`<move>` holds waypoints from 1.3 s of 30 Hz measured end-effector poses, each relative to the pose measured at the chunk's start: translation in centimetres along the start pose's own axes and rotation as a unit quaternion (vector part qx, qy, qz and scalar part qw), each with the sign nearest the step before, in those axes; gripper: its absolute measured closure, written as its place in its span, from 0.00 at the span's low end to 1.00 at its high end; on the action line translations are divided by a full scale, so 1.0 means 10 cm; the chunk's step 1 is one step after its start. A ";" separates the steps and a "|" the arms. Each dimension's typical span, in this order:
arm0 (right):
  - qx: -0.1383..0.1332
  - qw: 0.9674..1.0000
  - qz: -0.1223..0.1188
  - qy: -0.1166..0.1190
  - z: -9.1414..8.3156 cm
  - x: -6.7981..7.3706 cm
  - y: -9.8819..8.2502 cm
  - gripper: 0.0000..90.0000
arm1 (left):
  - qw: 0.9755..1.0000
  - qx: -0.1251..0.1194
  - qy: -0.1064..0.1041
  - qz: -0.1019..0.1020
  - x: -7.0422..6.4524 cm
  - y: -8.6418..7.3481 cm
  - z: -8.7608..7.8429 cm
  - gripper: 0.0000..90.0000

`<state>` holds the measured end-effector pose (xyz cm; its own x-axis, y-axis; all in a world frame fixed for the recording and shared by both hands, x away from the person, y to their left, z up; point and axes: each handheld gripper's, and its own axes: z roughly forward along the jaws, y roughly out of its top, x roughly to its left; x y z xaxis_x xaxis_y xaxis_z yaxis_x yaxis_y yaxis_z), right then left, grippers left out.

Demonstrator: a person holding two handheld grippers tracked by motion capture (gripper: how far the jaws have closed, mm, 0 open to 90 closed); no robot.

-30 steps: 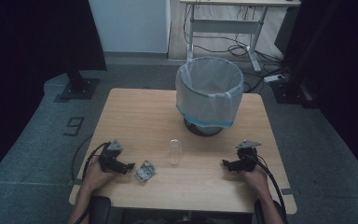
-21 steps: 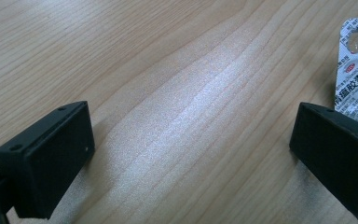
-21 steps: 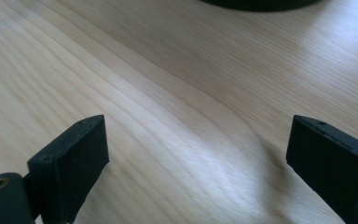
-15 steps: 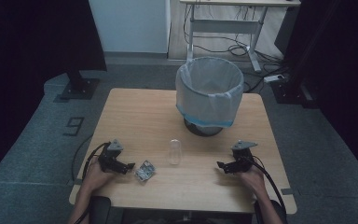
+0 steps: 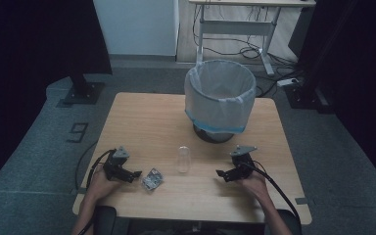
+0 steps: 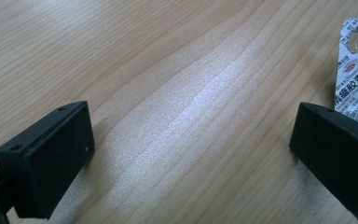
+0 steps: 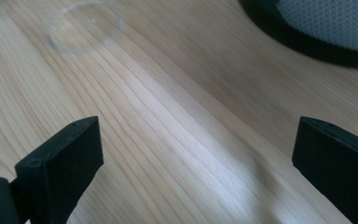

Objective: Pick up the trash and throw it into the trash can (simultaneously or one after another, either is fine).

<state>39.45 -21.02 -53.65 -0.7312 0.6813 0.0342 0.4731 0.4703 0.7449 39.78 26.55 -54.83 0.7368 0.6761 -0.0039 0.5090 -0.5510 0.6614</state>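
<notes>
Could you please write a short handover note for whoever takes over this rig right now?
Left claw: open, holding nothing, low over the light wooden table, aimed at the crumpled silver foil blister pack just beside it.
Right claw: open, holding nothing, pointing towards the clear plastic cup lying on its side mid-table.
The mesh waste bin with a white liner stands at the far side of the table.
Done: nothing gripped so far.
Left: probably grip the pack and the cup and drop them into the bin.
</notes>
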 end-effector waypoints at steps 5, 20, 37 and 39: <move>-0.004 1.000 -0.014 0.017 0.12 0.11 0.12 0.00 | 1.000 0.000 0.000 0.000 0.00 0.00 0.00 0.00; 0.000 0.998 -0.046 0.037 0.43 0.31 0.32 0.00 | 1.000 0.000 0.000 0.000 0.00 0.00 0.00 0.00; -0.003 0.996 -0.068 0.063 0.75 0.54 0.56 0.00 | 1.000 0.000 0.000 0.000 0.00 0.00 0.00 0.00; -0.007 0.995 -0.072 0.066 0.78 0.56 0.58 0.00 | 1.000 0.000 0.000 0.000 0.00 0.00 0.00 0.00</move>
<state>41.94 -10.09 -54.33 -0.8489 0.5284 0.0132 0.3537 0.5494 0.7570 39.78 26.55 -54.83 0.7366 0.6763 -0.0042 0.5094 -0.5507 0.6612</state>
